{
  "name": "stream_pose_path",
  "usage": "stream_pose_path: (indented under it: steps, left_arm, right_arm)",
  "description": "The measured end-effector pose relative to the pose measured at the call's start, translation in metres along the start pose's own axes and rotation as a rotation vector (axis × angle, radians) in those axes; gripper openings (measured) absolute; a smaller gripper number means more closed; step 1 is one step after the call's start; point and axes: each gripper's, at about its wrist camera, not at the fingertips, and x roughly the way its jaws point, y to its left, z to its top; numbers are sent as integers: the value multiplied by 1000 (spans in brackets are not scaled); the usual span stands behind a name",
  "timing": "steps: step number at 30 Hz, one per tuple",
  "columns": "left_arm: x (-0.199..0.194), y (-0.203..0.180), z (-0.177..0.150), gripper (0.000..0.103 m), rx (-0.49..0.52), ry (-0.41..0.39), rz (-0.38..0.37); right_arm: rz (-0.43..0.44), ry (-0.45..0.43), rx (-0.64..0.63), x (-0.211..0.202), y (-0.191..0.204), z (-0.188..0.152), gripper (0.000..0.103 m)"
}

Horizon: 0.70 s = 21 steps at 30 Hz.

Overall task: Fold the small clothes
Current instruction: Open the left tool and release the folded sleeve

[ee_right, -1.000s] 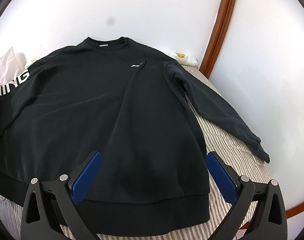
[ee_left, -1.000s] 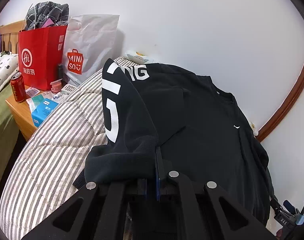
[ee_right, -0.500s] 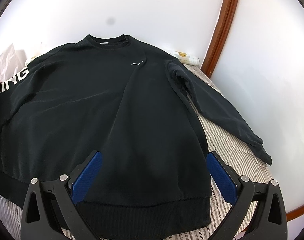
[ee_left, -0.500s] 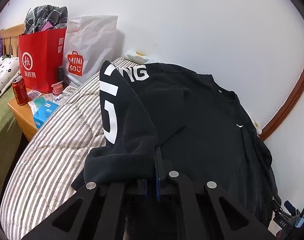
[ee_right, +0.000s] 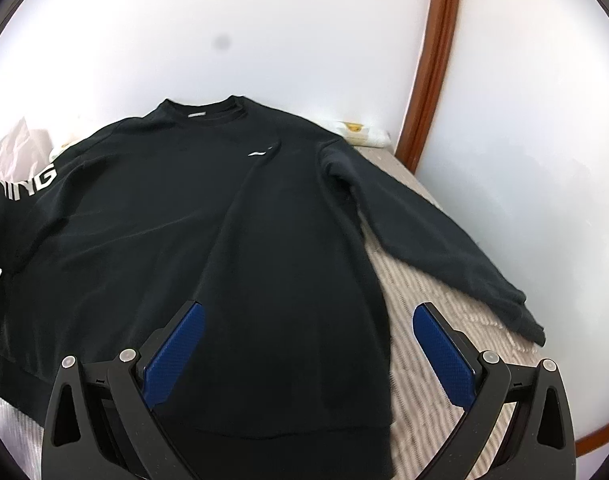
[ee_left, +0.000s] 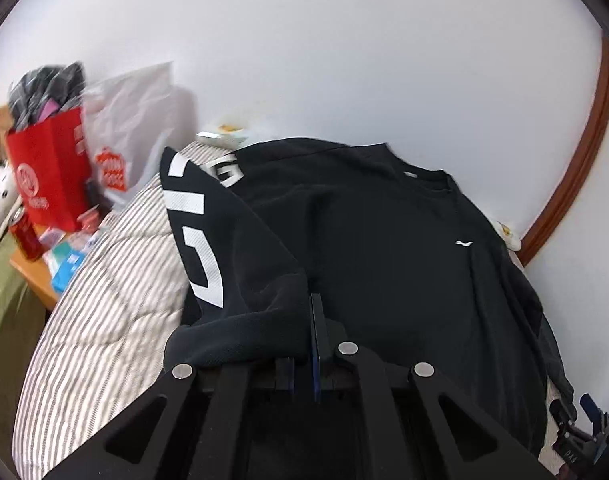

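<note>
A white wall [ee_left: 344,60] rose behind a bed [ee_left: 104,320] covered in striped quilt, with a brown wooden trim [ee_right: 432,80] running up the wall ahead and to the right of the right gripper's jaws. A black sweatshirt [ee_right: 224,240] lay spread front-up on the quilt, its collar toward the wall and its hem nearest the jaws.

The left gripper [ee_left: 310,344] had its jaws pressed together on the cuff end of the lettered sleeve [ee_left: 224,264], which was lifted off the quilt and draped to the left of the jaws, white letters facing out. Beyond the jaws and to their right stretched the sweatshirt's body, with a small white logo [ee_left: 463,243] on the chest. Far to the left of those jaws stood a red bag [ee_left: 48,176] and a white bag [ee_left: 132,128], both blurred, next to a red can [ee_left: 24,232] on a wooden nightstand [ee_left: 32,276].

The right gripper [ee_right: 308,356] hovered over the lower part of the sweatshirt with its jaws spread wide and nothing between the blue pads [ee_right: 172,356]. The left pad sat above black fabric; the right pad sat above bare quilt. The other sleeve [ee_right: 424,240] lay flat on the quilt, angled out ahead and to the right of these jaws, its cuff just beyond the right pad.
</note>
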Motion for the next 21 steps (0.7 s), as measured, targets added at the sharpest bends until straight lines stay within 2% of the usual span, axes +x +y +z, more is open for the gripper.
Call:
stream_pose_path:
  steps: [3, 7, 10, 14, 18, 21]
  left_arm:
    - [5, -32, 10, 6, 50, -8, -14]
    - [24, -75, 12, 6, 112, 28, -47]
    - [42, -93, 5, 6, 127, 71, -70]
    - [66, -102, -7, 6, 149, 155, -79]
    - [68, -100, -16, 7, 162, 212, -79]
    - [49, -91, -18, 22, 170, 205, -134]
  right_arm:
    - [-3, -4, 2, 6, -15, 1, 102]
    - [-37, 24, 10, 17, -37, 2, 102]
    - [-54, 33, 19, 23, -51, 4, 102]
    - [-80, 39, 17, 25, -57, 3, 102]
    - [-79, 33, 2, 24, -50, 4, 102]
    - [-61, 17, -18, 21, -37, 9, 102]
